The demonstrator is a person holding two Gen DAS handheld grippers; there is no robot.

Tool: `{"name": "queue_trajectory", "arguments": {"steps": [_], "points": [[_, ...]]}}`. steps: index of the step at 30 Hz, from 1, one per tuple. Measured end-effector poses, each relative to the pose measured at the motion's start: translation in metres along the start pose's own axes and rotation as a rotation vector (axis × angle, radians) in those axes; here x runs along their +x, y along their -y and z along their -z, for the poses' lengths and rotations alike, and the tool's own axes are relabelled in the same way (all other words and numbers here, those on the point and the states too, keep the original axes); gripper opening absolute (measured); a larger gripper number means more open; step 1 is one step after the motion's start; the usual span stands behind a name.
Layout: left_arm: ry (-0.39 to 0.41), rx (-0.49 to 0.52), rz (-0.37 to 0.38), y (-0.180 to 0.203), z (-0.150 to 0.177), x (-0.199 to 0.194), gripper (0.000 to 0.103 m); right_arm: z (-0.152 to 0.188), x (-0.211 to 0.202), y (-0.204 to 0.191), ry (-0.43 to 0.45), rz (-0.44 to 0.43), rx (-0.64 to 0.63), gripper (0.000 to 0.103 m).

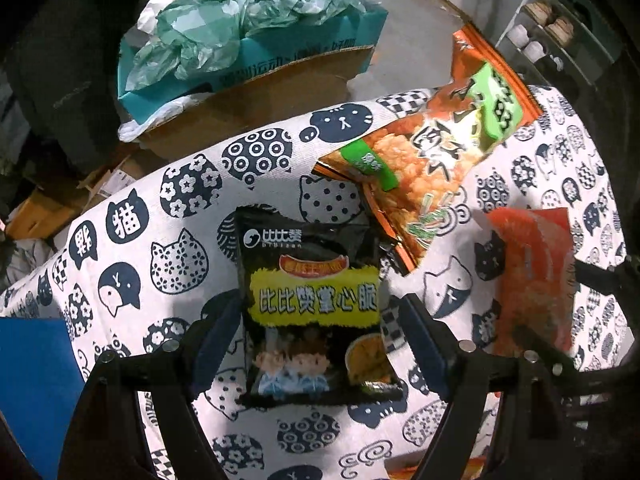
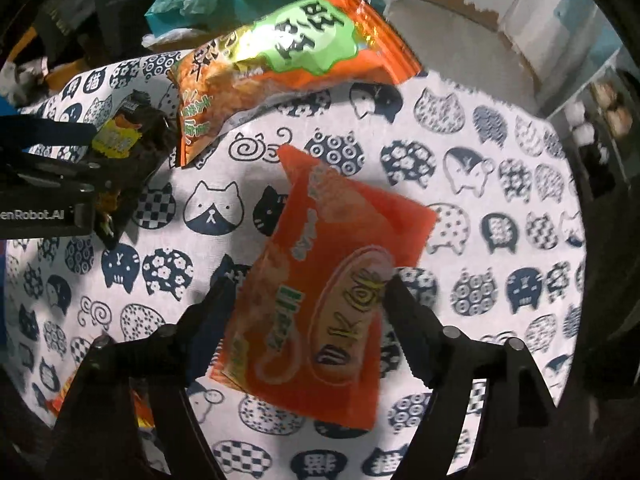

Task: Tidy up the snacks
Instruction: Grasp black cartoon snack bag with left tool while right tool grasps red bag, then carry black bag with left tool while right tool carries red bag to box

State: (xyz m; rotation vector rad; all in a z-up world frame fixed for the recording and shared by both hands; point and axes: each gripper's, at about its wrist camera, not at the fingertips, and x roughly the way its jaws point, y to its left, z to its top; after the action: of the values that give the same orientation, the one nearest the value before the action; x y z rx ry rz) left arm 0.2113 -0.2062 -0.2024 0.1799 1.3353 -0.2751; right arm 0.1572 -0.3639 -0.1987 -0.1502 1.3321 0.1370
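The black snack bag [image 1: 316, 312] lies between the open left tool's [image 1: 316, 320] fingers, the blurred red bag [image 2: 320, 300] between the open right tool's [image 2: 308, 292]; only the left view shows a box of green plastic [image 1: 248, 40].

The red snack bag [image 2: 320, 300] is smeared by motion in the right wrist view, so its print cannot be read well. In the left wrist view the same bag [image 1: 532, 280] is also blurred. The left hand-held gripper [image 2: 52, 184] is cut off by the picture's left edge and hides part of the black snack bag [image 2: 132, 136]. The small objects on the shelf [image 1: 548, 28] are too small to identify.
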Motion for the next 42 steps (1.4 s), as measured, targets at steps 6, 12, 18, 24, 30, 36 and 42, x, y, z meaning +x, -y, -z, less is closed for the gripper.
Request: {"name": "queue_trajectory", "arguments": {"steps": [6,12,18,24,30,36,42], "points": [[-0.030,-0.026,0.007,-0.010,0.000,0.014,0.083,0.001,0.018,-0.008,-0.030,0.045,-0.008,0.077],[0.021,-0.004,0.038,-0.012,0.007,0.009,0.072,-0.001,0.018,-0.005,-0.023,0.030,-0.004,0.057],[0.028,0.065,0.023,-0.008,0.019,0.003,0.061,0.000,0.007,-0.009,-0.008,0.018,-0.012,0.047],[0.040,0.086,-0.004,-0.011,0.037,-0.013,0.061,-0.001,-0.007,-0.015,0.016,0.017,-0.036,0.046],[0.049,0.110,-0.035,-0.015,0.054,-0.039,0.061,0.005,-0.027,-0.025,0.046,0.021,-0.059,0.046],[0.075,0.117,-0.058,-0.027,0.076,-0.072,0.061,0.009,-0.051,-0.041,0.083,0.015,-0.084,0.046],[0.102,0.119,-0.080,-0.039,0.099,-0.100,0.061,0.014,-0.078,-0.062,0.122,-0.006,-0.122,0.046]]}}
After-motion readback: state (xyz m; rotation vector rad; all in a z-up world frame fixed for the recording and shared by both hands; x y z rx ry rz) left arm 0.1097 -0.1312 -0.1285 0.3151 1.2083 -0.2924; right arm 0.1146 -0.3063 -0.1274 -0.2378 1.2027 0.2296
